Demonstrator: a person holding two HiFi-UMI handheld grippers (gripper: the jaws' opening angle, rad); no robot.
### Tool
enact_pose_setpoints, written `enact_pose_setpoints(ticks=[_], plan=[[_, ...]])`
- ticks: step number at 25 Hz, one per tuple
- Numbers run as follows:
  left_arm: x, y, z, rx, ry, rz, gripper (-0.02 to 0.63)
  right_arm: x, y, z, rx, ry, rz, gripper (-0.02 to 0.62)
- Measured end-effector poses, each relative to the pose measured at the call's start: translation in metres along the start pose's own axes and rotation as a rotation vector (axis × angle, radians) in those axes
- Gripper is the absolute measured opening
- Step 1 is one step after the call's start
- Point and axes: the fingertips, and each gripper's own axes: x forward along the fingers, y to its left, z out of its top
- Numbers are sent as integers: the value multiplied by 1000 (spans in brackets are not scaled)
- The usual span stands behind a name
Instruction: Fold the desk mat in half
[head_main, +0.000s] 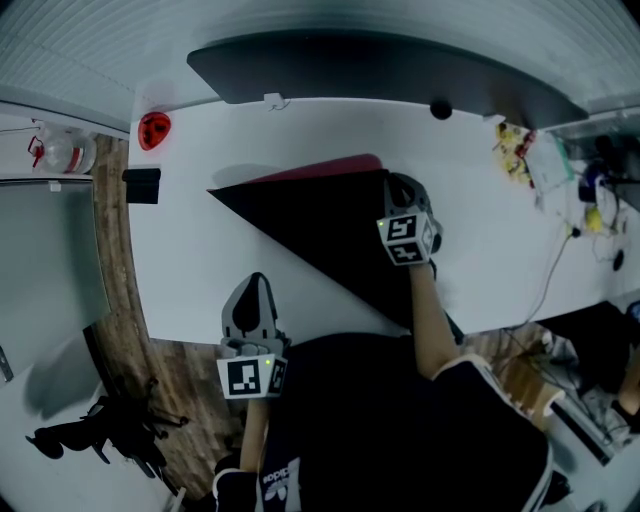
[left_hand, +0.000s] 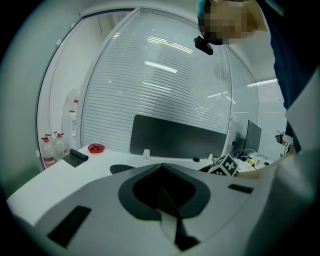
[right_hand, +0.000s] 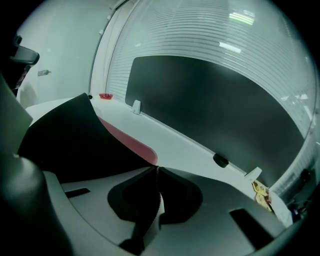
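The desk mat (head_main: 320, 225) lies on the white desk (head_main: 200, 250) with a large flap turned over, black underside up. A strip of its pink top (head_main: 330, 168) shows along the far edge. My right gripper (head_main: 400, 185) is at the flap's far right corner, shut on the mat's edge. In the right gripper view the black flap (right_hand: 75, 135) and the pink strip (right_hand: 132, 142) run up to the closed jaws of the right gripper (right_hand: 156, 172). My left gripper (head_main: 257, 288) hovers at the desk's near edge, left of the mat, shut and empty (left_hand: 161, 170).
A dark partition panel (head_main: 380, 65) stands along the desk's far side. A red dish (head_main: 153, 130) and a black box (head_main: 142, 185) sit at the far left, a black knob (head_main: 441, 110) at the far right. Yellow clutter and cables (head_main: 525, 150) are on the right.
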Motion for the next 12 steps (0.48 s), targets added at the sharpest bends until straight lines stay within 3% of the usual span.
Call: enact_pose_setpoints(ticks=[12], plan=[[-3, -2, 1, 3, -6, -3, 3, 1, -10, -9, 72, 23, 26, 18]])
